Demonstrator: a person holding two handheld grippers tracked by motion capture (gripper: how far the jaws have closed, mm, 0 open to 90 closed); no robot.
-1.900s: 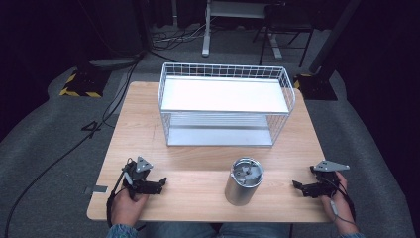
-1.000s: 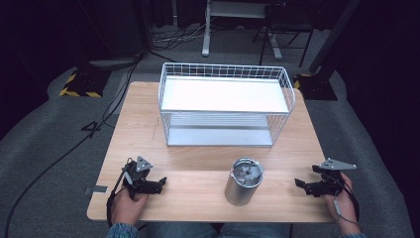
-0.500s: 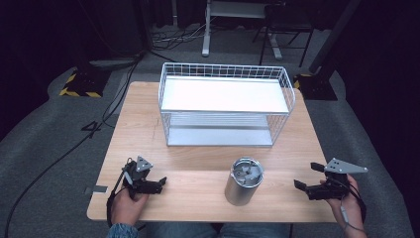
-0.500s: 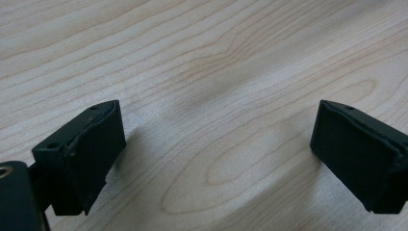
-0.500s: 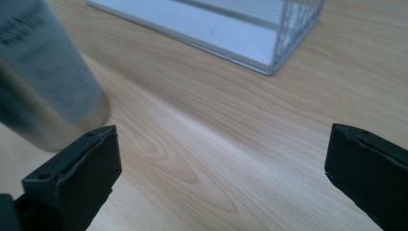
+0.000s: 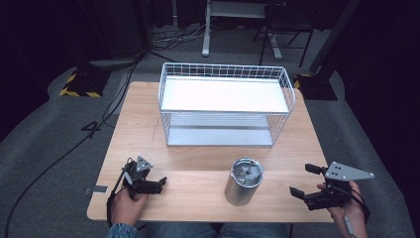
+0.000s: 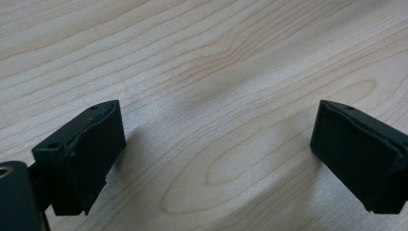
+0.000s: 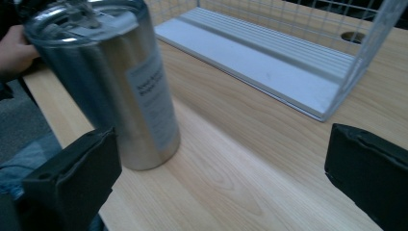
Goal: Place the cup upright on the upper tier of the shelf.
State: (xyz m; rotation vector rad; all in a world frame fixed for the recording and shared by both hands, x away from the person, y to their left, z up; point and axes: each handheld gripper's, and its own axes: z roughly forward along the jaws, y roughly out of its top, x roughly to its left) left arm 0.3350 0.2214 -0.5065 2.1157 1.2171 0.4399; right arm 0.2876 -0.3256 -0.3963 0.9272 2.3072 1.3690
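The steel tumbler point(image 6: 243, 181) stands upright near the table's point(image 6: 198, 163) front edge, before the wire rack point(image 6: 225, 104). The right gripper point(image 6: 303, 182) points at it, jaws spread. The left gripper point(image 6: 161, 182) rests spread over bare wood.

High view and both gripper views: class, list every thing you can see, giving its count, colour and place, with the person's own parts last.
Table: one, light wood, centre of room.
Wire rack: one, white, two shelves, far half of table.
Tumbler: one, steel with lid, upright, near edge between the hands.
Cables: several, black, grey floor at left.
Left claw: one, black, jaws apart, near-left on table.
Right claw: one, black, jaws apart, near-right by tumbler.
Hands: two, holding the claws.
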